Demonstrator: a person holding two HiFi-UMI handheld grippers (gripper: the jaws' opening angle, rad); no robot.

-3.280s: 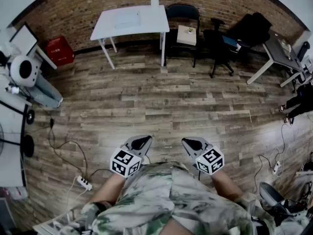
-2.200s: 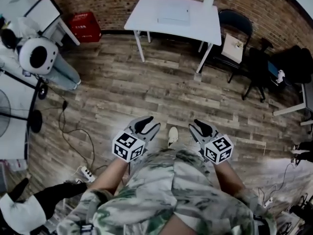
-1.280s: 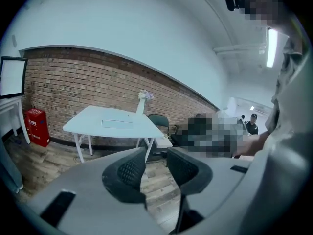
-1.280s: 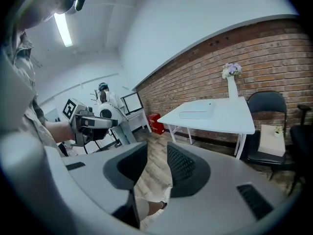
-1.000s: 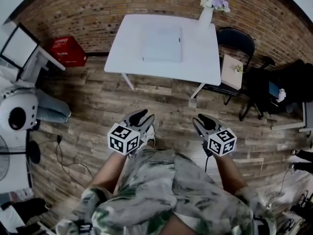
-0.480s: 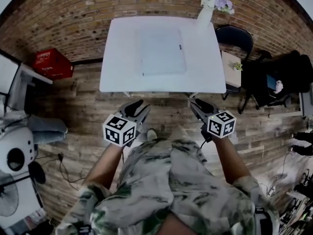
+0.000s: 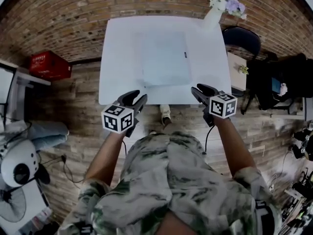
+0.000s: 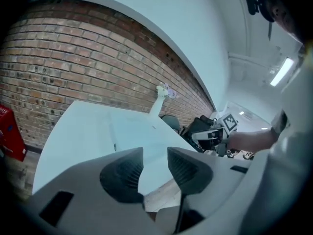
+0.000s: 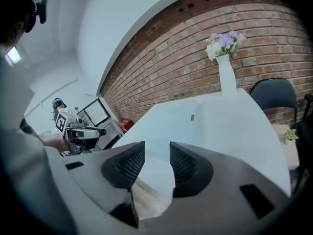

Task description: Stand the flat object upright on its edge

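Two empty grippers are held at the white rectangular table's (image 7: 117, 62) near edge: left gripper (image 7: 137, 98) parted, right gripper (image 7: 197, 89) opening. Flat pale rectangular slab (image 7: 163, 58) lies on it; red crate's (image 7: 48, 65) print unreadable.

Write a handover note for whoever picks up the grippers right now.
Left gripper: open, nothing between the fingers, at the near edge of the table.
Right gripper: fingers opening, nothing between them, also at the near edge.
Flat white object: lying flat in the middle of the table, neither gripper touching it. Vase of flowers stands at the far right corner.
Done: the person is at the table; nothing has been grasped or lifted.
Left: reach in, catch an edge, tip the object up and stand it on its edge, probably steadying it with the other gripper.
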